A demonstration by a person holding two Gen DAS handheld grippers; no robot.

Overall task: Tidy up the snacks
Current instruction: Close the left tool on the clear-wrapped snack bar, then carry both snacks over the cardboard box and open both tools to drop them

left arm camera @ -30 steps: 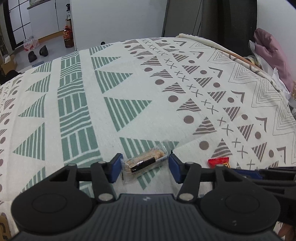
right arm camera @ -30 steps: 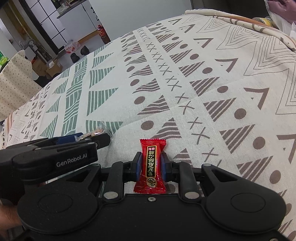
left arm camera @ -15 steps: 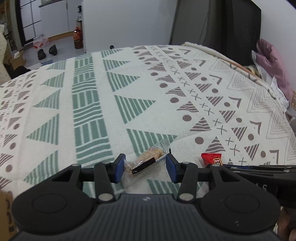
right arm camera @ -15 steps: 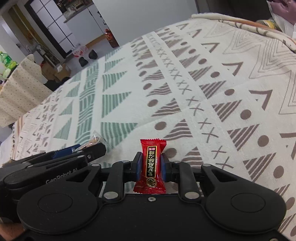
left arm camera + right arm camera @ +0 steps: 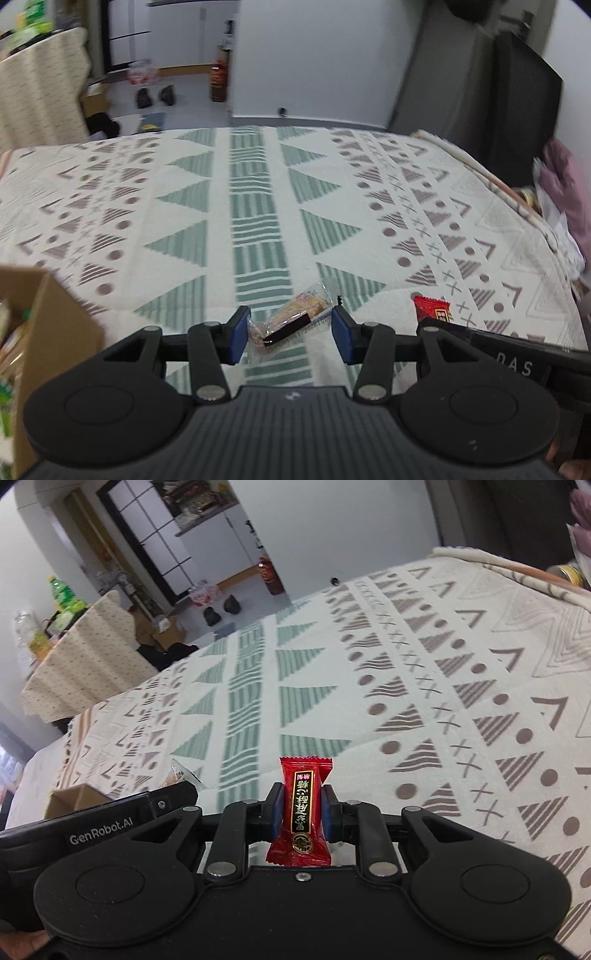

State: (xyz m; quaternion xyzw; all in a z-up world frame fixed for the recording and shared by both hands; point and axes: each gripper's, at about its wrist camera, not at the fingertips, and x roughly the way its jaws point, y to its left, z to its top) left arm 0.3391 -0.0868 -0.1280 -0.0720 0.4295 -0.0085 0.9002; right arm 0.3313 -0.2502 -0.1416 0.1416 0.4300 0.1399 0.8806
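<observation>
Snack run update: left gripper point(image 5: 290, 330) had just been closing its jaws, and the blue pads ended up pinching a cracker bar point(image 5: 291, 319) in a clear wrapper by its two ends. The bar sat slanted between them, dark label end toward the camera, crimped end poking out forward. It looked to be held off the patterned cloth point(image 5: 258, 206) rather than lying on it, to the right of the cardboard box point(image 5: 62, 325) that showed at the left edge of the left wrist view. That box was open on top and had some packets inside, too blurry to name. Right gripper point(image 5: 302, 808) was clamped tight on a red candy point(image 5: 304, 801), wrapper standing upright with gold lettering on a black strip facing the camera, both crimped ends sticking out past the pads. That one was further right of the box than the bar, with the two grippers side by side and close together. From the right wrist view, the bar's wrapper tip peeked out just past the left gripper's nose, and a corner of the box showed behind it.
</observation>
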